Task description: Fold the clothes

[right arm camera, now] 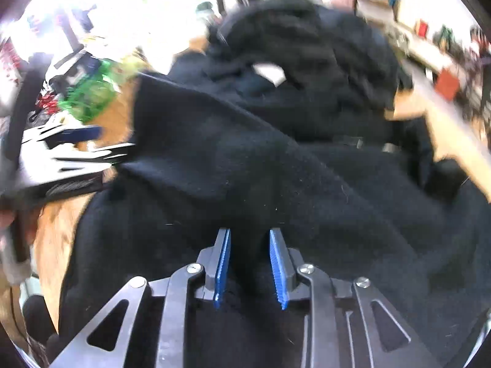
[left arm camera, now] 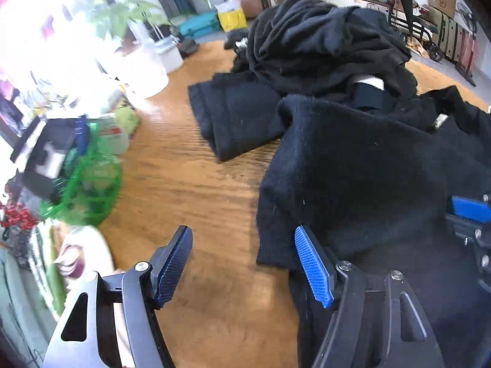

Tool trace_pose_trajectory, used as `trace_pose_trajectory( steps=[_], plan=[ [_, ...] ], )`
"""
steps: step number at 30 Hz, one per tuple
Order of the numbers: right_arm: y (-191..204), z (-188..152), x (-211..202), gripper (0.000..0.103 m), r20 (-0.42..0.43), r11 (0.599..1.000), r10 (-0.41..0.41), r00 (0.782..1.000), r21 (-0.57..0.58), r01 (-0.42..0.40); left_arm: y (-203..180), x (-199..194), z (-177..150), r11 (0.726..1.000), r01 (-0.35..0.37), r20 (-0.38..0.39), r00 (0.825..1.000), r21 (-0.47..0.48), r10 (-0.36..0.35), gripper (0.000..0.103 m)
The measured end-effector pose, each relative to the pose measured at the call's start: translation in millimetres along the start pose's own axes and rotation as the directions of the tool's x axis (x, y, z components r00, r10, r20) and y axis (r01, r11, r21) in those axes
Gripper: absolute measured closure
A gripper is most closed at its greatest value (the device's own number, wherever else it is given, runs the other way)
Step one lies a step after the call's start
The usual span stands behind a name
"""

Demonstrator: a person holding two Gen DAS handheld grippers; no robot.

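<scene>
- The fingers of the left gripper (left arm camera: 244, 265) stand wide apart at the bottom of the left wrist view, with nothing between them. One blue pad sits over bare wood; the other lies against the edge of the black garment (left arm camera: 362, 165).
- The fingers of the right gripper (right arm camera: 249, 268) are drawn near together at the bottom centre of the right wrist view, with a bunch of the same black garment (right arm camera: 245, 165) in the narrow gap. They look to have hold of the cloth, though the view is blurred.
- The black garment fills the right half of the left wrist view, its thick fleecy body doubled over on the wooden surface (left arm camera: 190, 184).
- Above it in frame, a folded black piece (left arm camera: 236, 122) lies flat at centre, and a loose black heap (left arm camera: 322, 40) rises at upper centre, apparently clothes waiting their turn.
- By my judgement the step in hand is a fold of the near garment: the right side grips cloth while the left is free beside the hem. Whether that fold is being started or finished off, I cannot tell from this.
- The next move calls for keeping the right grip steady. If the left takes cloth, it should catch the edge near its pad cleanly, both layers together, since thick fleece slips and bunches.
- A green mesh basket (left arm camera: 89, 181) at the left of frame sits close to the working area.
</scene>
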State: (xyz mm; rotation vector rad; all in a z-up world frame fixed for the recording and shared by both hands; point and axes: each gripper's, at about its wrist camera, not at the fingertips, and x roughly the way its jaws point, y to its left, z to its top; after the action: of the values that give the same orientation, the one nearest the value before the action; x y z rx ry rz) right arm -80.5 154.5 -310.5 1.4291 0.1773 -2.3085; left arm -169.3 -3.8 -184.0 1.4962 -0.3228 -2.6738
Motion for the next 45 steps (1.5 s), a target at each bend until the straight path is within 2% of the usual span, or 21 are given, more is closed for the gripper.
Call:
trace_pose_trajectory(
  steps=[3,4,6,10,12,16,19,20,22,27,31,33,35,37,39,43,45],
  plan=[
    [-2.7,-17.8,-19.9,0.067,-0.004,0.998,0.039,0.999,0.049,-0.039,13.3,-33.3,-26.1,0.988,0.132,0.01,0.991,-0.085,-0.131,0.032],
    [-2.6,-27.8,-31.0,0.064,-0.001,0.996,0.065,0.998,0.056,-0.065,15.2,-44.8,-39.9,0.974,0.194,0.007,0.981,-0.114,-0.194,0.032],
    [-3.5,-51.6,-54.1,0.06,0.02,0.997,0.061,0.998,0.053,-0.062,19.0,-65.1,-71.8,0.944,0.291,-0.004,0.956,-0.157,-0.295,0.033],
    [-17.2,-112.8,-98.7,0.058,0.061,0.994,0.033,0.998,0.101,-0.039,15.7,-91.9,-120.9,0.922,0.341,-0.03,0.935,-0.182,-0.352,0.033],
    [-29.2,-141.0,-119.5,0.056,0.064,0.988,0.018,0.998,0.151,-0.027,11.6,-96.4,-143.3,0.899,0.382,-0.062,0.913,-0.216,-0.403,0.033],
    [-50.4,-203.6,-153.2,0.053,0.065,0.95,0.035,0.997,0.308,-0.053,0.0,-106.1,-195.6,0.868,0.385,-0.119,0.891,-0.313,-0.438,0.033],
    [-57.6,-240.3,-174.1,0.052,0.074,0.924,0.054,0.996,0.374,-0.078,-6.0,-108.9,-222.5,0.804,0.449,-0.083,0.852,-0.39,-0.516,0.033],
    [-57.1,-249.7,-178.9,0.052,0.079,0.92,0.044,0.996,0.385,-0.071,-6.4,-109.4,-230.7,0.757,0.492,-0.045,0.826,-0.431,-0.562,0.033],
    [-55.9,-264.1,-187.3,0.052,0.092,0.914,0.04,0.995,0.398,-0.073,-7.1,-108.8,-240.8,0.688,0.539,0.004,0.788,-0.487,-0.615,0.033],
    [-52.0,-284.2,-196.9,0.05,0.125,0.899,0.061,0.99,0.424,-0.109,-15.4,-99.0,-257.4,0.615,0.551,0.046,0.764,-0.564,-0.644,0.033],
    [-56.5,-299.2,-197.9,0.049,0.152,0.873,0.091,0.984,0.463,-0.152,-20.9,-92.5,-272.3,0.556,0.553,0.078,0.749,-0.62,-0.658,0.033],
    [-60.2,-306.5,-199.4,0.049,0.174,0.855,0.113,0.978,0.485,-0.184,-20.4,-90.8,-276.4,0.525,0.568,0.105,0.736,-0.634,-0.669,0.034],
    [-62.0,-311.9,-199.0,0.048,0.184,0.843,0.13,0.974,0.497,-0.206,-18.9,-95.4,-277.1,0.517,0.584,0.123,0.729,-0.626,-0.674,0.04],
    [-63.5,-316.2,-198.5,0.048,0.181,0.838,0.135,0.974,0.504,-0.21,-17.0,-100.3,-277.7,0.511,0.599,0.14,0.722,-0.616,-0.677,0.067],
    [-64.9,-319.4,-198.0,0.048,0.182,0.832,0.141,0.973,0.511,-0.216,-15.2,-105.2,-278.3,0.505,0.614,0.158,0.716,-0.607,-0.68,0.081],
    [-64.6,-321.4,-195.0,0.048,0.181,0.827,0.151,0.972,0.516,-0.224,-11.5,-115.0,-279.5,0.493,0.644,0.192,0.701,-0.586,-0.687,0.093],
    [-63.2,-322.0,-191.4,0.048,0.175,0.825,0.158,0.972,0.517,-0.227,-9.6,-119.9,-280.1,0.486,0.658,0.209,0.693,-0.575,-0.69,0.094]
  ],
)
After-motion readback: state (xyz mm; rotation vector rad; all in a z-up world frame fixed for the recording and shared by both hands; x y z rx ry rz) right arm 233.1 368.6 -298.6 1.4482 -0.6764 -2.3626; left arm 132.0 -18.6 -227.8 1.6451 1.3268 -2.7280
